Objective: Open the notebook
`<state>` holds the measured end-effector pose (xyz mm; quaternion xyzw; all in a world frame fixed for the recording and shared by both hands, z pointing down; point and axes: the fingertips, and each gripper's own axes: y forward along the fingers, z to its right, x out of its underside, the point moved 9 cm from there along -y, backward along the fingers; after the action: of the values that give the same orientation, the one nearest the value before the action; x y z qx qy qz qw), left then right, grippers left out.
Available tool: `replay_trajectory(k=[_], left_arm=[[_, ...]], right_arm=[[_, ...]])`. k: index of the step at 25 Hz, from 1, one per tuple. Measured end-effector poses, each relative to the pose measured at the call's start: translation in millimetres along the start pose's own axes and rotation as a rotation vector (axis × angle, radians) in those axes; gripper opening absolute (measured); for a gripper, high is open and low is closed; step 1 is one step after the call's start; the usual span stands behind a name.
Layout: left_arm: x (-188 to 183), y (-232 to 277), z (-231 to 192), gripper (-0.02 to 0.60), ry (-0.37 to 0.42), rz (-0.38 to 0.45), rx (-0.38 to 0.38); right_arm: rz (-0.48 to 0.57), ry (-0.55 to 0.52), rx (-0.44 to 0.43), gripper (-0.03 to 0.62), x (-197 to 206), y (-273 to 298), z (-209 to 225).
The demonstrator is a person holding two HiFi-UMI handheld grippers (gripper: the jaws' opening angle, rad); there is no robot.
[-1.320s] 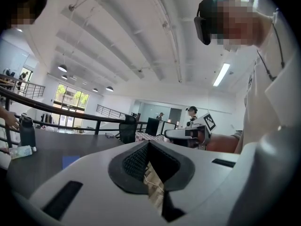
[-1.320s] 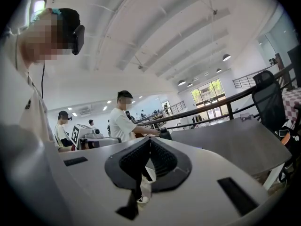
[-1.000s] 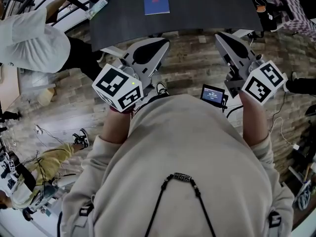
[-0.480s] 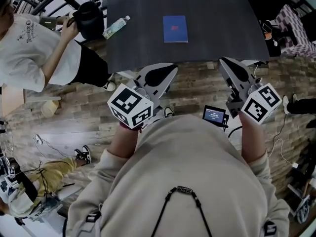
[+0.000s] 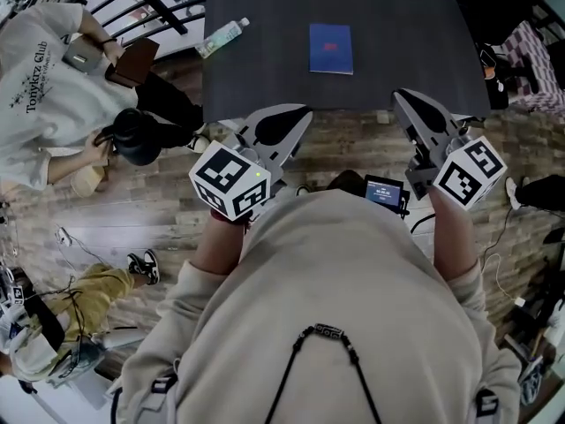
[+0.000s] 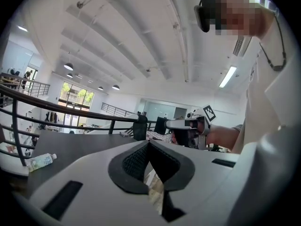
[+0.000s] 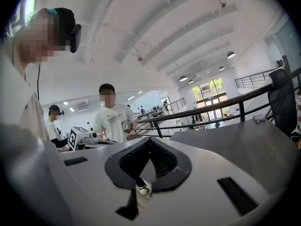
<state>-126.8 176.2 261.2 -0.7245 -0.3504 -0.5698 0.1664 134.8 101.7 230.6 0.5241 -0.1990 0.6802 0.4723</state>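
The left gripper [image 5: 298, 117] is held clenched and empty, short of the dark table [image 5: 265, 69]. The blue notebook [image 5: 331, 49] is seen closed there, untouched. The right gripper [image 5: 404, 102] is likewise clenched on nothing. Opening is not yet begun.

Blue notebook [image 5: 331, 49] with a small red mark, on a dark grey table [image 5: 265, 69]; beside the table's near edge, brown wood-plank floor [image 5: 353, 140].

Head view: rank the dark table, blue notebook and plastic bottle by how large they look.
1. Dark table, by far the largest.
2. Blue notebook.
3. Plastic bottle, similar in length to the notebook but much thinner.
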Motion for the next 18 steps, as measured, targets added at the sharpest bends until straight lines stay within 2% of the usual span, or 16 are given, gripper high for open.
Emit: replay_trajectory(k=[11, 18], left_arm=[[0.7, -7.5, -2.6, 0.002, 0.009, 0.017, -0.049], [-27.7, 12.5, -36.3, 0.002, -0.008, 0.002, -0.100]], right_arm=[[0.012, -0.004, -0.022, 0.017, -5.3, 10.9, 10.7], [0.005, 0.011, -0.071, 0.017, -39.9, 52.8, 42.6]])
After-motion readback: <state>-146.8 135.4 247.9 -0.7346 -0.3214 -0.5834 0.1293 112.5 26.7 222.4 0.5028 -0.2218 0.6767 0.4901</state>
